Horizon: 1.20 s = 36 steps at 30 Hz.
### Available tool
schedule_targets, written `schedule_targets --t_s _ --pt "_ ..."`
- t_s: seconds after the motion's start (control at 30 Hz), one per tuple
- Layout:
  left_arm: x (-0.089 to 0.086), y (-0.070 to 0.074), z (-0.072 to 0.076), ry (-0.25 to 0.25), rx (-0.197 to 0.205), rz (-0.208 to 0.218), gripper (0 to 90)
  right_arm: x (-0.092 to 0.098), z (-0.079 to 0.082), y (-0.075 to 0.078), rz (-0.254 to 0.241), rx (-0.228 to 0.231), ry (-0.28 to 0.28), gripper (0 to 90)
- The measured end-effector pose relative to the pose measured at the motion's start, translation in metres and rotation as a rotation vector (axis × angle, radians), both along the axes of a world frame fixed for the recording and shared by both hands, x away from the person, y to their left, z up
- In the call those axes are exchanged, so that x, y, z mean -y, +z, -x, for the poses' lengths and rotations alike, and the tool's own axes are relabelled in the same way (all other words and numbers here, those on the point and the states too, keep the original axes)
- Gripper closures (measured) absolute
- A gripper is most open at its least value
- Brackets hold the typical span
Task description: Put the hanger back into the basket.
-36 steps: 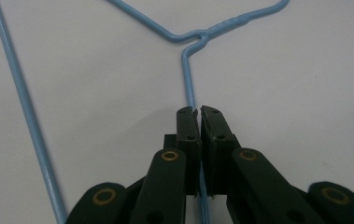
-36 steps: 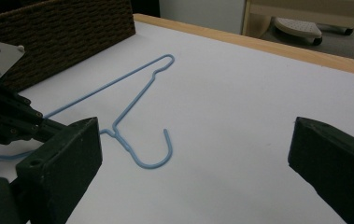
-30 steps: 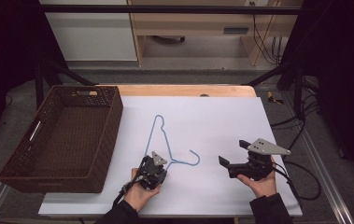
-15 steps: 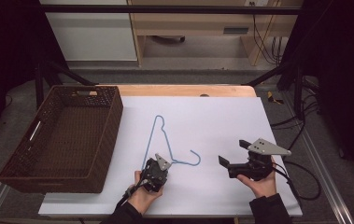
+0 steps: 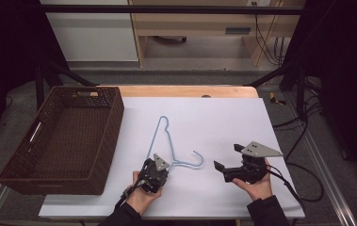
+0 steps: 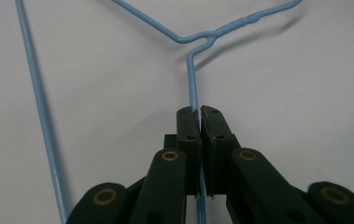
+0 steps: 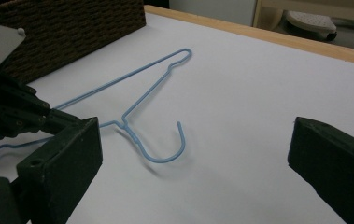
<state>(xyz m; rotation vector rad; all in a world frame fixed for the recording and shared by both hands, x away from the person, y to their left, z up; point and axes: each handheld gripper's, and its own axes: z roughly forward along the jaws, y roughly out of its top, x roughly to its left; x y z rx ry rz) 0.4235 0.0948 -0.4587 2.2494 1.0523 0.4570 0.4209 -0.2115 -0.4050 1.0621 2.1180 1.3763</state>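
My left gripper (image 6: 201, 116) has just closed on the blue wire hanger (image 5: 166, 141), pinching one arm below the neck; my right gripper (image 5: 230, 162) waits open nearby. The grasp looks secured. Next, I judge, comes a lift toward the wicker basket (image 5: 98, 141). The hanger lies flat on the table (image 5: 223, 117), thin, with its hook toward my right.

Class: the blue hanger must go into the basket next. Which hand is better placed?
Left. The left gripper is shut on the hanger wire and nearer the basket; the right gripper is open, apart.
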Motion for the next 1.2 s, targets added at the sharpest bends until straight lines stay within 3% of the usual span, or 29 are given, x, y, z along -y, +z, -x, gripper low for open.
schedule_targets --t_s 0.47,0.7,0.87,1.2 --pt "-0.023 0.026 0.006 -0.022 0.029 0.062 86.9 -0.02 -0.005 -0.015 0.025 -0.041 0.062 4.1" --pt "-0.031 0.032 0.005 -0.017 0.032 0.091 86.9 -0.04 -0.01 -0.026 0.048 -0.068 0.105 4.8" --pt "-0.035 0.035 0.005 -0.009 0.036 0.113 86.9 -0.051 -0.015 -0.032 0.031 -0.09 0.129 6.5" --pt "-0.037 0.037 0.004 -0.008 0.034 0.115 86.9 -0.074 -0.026 -0.036 0.004 -0.096 0.181 15.5"
